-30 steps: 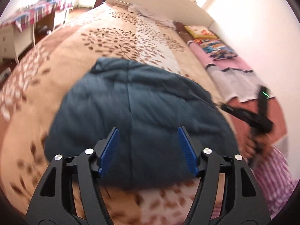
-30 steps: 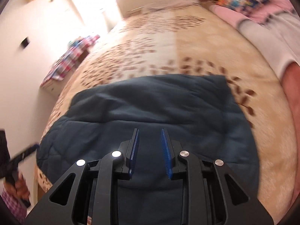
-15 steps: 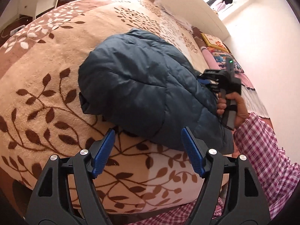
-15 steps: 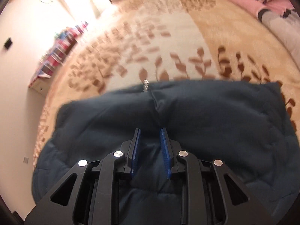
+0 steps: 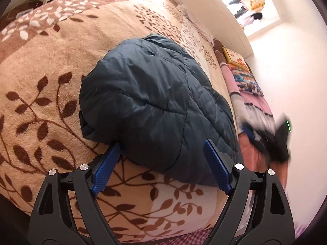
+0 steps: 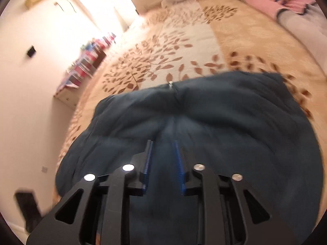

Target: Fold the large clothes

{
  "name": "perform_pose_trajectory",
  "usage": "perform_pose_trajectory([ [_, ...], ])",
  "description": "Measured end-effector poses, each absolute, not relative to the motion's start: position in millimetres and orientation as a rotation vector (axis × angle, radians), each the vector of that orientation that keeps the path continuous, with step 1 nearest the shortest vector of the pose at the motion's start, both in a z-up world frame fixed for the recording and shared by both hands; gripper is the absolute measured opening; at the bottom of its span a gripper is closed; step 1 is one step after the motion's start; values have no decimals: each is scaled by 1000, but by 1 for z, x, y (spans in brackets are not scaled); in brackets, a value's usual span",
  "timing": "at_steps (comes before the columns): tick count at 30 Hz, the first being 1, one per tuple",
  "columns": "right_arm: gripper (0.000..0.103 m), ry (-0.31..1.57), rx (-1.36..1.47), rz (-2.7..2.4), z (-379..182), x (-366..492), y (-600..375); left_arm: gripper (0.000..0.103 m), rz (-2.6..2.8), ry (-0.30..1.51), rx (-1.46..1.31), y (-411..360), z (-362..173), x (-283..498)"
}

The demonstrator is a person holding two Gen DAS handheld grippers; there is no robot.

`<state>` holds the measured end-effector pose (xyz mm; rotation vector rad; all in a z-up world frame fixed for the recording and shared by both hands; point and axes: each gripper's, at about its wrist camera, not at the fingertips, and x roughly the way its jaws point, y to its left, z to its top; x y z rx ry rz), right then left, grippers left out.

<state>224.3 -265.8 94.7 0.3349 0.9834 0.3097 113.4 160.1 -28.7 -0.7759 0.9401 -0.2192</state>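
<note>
A dark blue puffer jacket (image 5: 155, 106) lies folded in a bundle on the leaf-patterned bed cover (image 5: 47, 85). My left gripper (image 5: 161, 163) is open wide at the jacket's near edge, its jaws either side of the bundle, holding nothing. In the right wrist view the jacket (image 6: 235, 122) fills the lower frame, with a metal zipper pull (image 6: 170, 84) at its far edge. My right gripper (image 6: 162, 159) hovers over it with jaws narrowly apart and nothing between them. The right gripper also shows blurred at the right of the left wrist view (image 5: 269, 140).
A white headboard (image 5: 206, 8) stands at the far end of the bed. Pillows and folded bedding (image 5: 245, 81) line the bed's right side by the wall. A cabinet with a plaid cloth (image 6: 85, 65) stands left of the bed.
My left gripper has moved in until its jaws straddle the jacket's near edge. My right gripper has pulled back off the jacket to the right and its jaws have opened slightly.
</note>
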Motion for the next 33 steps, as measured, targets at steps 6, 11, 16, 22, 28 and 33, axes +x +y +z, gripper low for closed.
perform_pose_trajectory([
  [6,67,957,467,179,95,92,-343,85,-148,976,-930,163,-52,121],
  [11,77,1012,777,60,42,33,-402,85,-88,1000,-971,159,-70,130],
  [16,82,951,977,62,14,50,-422,89,-70,978,-979,155,-69,144],
  [22,59,981,972,-20,-4,90,-422,88,-23,980,-1038,154,-79,156],
  [28,27,955,980,18,12,82,-422,26,-50,934,-1020,153,-55,151],
  [33,23,954,978,52,29,56,-420,20,-99,894,-953,156,-22,118],
])
